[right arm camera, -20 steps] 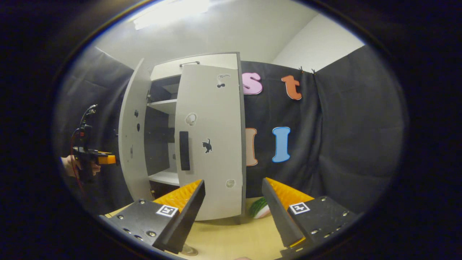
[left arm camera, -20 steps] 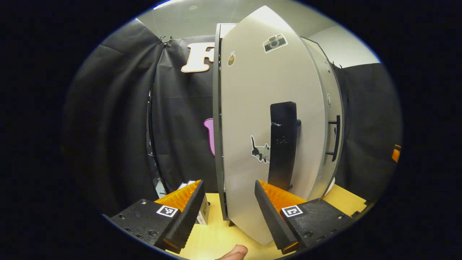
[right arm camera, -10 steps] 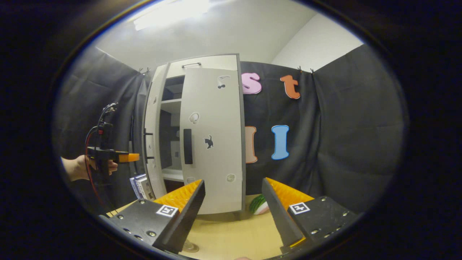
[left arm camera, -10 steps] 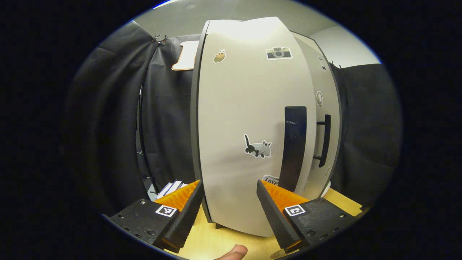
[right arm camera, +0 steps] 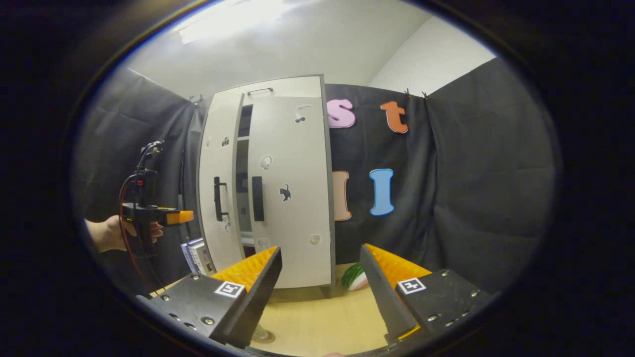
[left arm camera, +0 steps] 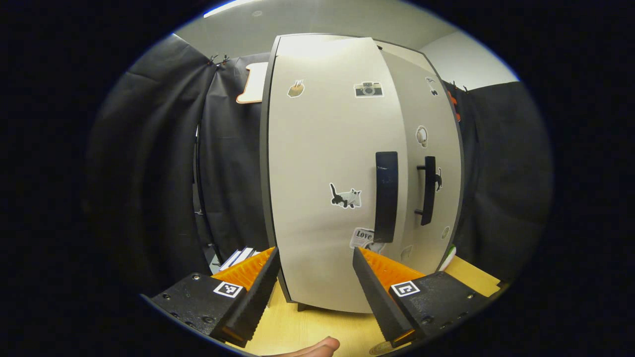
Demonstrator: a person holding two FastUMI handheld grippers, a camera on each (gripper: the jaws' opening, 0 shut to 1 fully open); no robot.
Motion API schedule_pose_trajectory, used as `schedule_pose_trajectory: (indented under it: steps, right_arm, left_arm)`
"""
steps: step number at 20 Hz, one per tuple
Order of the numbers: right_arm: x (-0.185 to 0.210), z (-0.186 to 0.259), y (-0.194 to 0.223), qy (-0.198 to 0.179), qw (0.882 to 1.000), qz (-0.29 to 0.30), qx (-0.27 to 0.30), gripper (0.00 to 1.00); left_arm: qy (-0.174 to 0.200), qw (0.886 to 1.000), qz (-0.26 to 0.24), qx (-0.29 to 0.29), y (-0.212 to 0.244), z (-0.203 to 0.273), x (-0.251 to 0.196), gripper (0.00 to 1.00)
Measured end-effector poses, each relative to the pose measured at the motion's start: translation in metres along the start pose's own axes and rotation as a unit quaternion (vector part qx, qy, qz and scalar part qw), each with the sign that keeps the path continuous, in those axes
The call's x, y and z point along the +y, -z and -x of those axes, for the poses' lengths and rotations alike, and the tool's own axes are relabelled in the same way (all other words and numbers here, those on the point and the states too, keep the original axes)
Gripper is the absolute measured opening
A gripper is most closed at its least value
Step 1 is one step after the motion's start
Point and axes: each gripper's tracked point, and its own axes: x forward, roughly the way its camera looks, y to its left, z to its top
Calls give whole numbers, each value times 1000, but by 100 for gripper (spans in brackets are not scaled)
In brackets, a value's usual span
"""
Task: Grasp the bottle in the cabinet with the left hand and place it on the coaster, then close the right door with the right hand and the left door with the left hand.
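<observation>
The cabinet (right arm camera: 278, 99) stands upright straight ahead of both tools, its long axis vertical, its front facing the right gripper (right arm camera: 320, 277) and turned a little aside from the left gripper (left arm camera: 315, 277).

The right door (right arm camera: 292, 193) lies flat against the carcass and looks closed, so that step seems done. The left door (left arm camera: 327, 168) is nearly home: from the right gripper view a narrow dark slit is open between the two doors, with a strip of shelf visible through it. A last push on the left door is what seems to be left.

Both doors hang vertically, and their black handles, the left handle (left arm camera: 386, 196) and the right handle (left arm camera: 428, 190), run straight up and down, close together either side of the seam.

The left gripper sits just before the left door's lower panel, fingers spread apart and holding nothing; whether a finger touches the panel I cannot tell. The right gripper, farther back from the cabinet, is likewise spread and empty.

At the near edge below the right gripper a small round clear thing (right arm camera: 261, 336) rests on the table (right arm camera: 317, 322), possibly the bottle's base on the coaster; too little shows to be sure.
</observation>
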Motion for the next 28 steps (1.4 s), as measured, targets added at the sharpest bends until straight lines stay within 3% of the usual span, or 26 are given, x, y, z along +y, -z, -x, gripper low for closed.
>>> schedule_pose_trajectory:
  steps: [9, 10, 11, 16, 18, 19, 20, 26, 27, 28]
  right_arm:
    - [26, 37, -7, -33, 999, 14, 4, 96]
    - [29, 38, -6, -34, 999, 10, 8, 92]
    - [33, 40, -4, -37, 999, 6, 13, 96]
    - [61, 35, -6, -64, 998, -4, 7, 96]
    - [68, 28, -12, -64, 998, 5, 5, 96]
    - [74, 23, -15, -67, 998, 5, 5, 92]
    - [79, 19, -20, -69, 998, 4, 2, 96]
    - [91, -12, -42, -59, 998, -2, -25, 96]
    - [94, -17, -41, -60, 998, -5, -23, 92]
    - [97, -22, -40, -62, 998, -6, -19, 96]
  left_arm:
    - [-14, 1000, 4, 19, 19, 81, -8, 93]
    - [-15, 1000, 8, 22, 22, 91, -10, 93]
    - [-15, 1000, 12, 24, 24, 101, -11, 93]
    - [-14, 1000, -11, 22, 25, 139, -16, 93]
    - [-14, 1000, -25, 12, 18, 148, -13, 96]
    - [-14, 999, -28, 8, 16, 151, -12, 98]
    - [-19, 999, -28, 5, 12, 154, -9, 98]
    - [-27, 999, -17, -9, -6, 154, -10, 98]
    - [-32, 999, -17, -9, -8, 152, -8, 98]
    - [-31, 999, -16, -8, -8, 148, -9, 98]
